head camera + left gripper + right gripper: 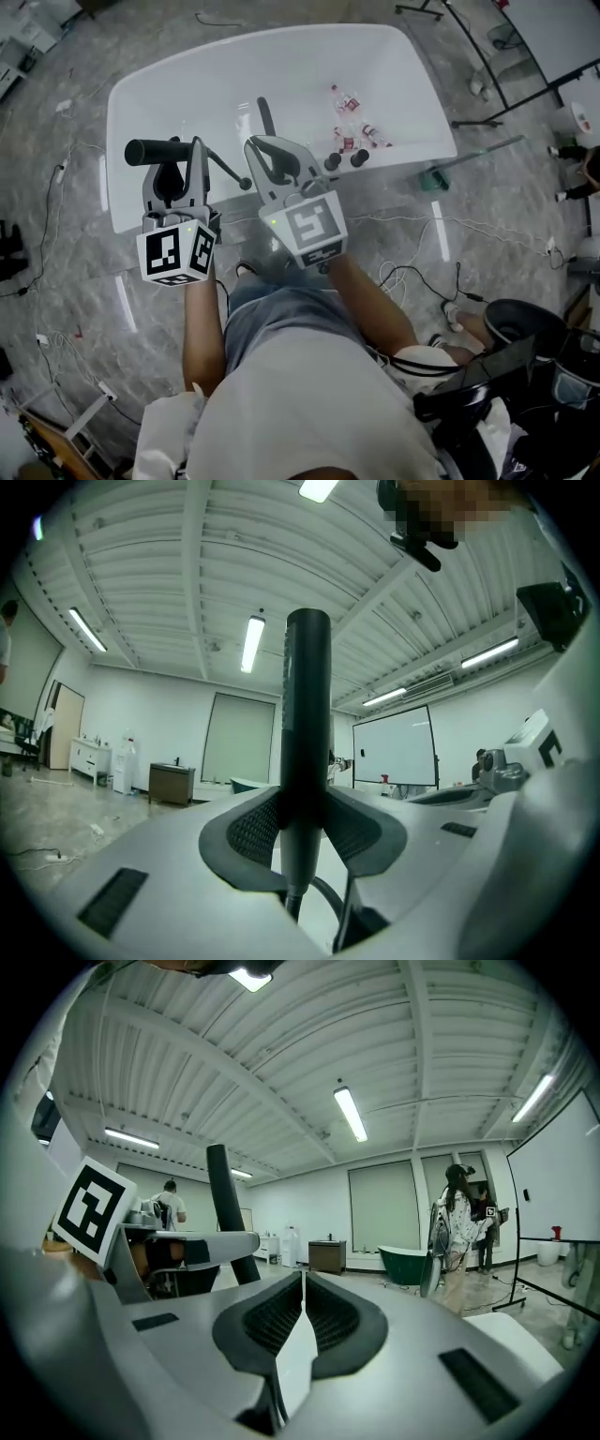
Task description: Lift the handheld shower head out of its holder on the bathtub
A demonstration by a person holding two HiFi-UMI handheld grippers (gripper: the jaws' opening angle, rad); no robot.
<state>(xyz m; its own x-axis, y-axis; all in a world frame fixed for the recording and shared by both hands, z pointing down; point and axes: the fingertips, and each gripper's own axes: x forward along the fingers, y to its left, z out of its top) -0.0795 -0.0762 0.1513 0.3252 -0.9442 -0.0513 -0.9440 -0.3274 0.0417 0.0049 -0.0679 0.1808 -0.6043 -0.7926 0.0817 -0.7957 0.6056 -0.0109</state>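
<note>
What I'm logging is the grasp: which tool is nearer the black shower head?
Left. The left tool grips the shower head by its black handle. The right tool, shut on nothing, stands apart to its right.

Grey marbled floor [66,234], ribbed ceiling [141,564], strip lights [350,1115]

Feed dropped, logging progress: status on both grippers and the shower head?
Left gripper shut on shower head. Right gripper shut, empty. Shower head held above the bathtub, hose trailing. Nothing blocking.
</note>
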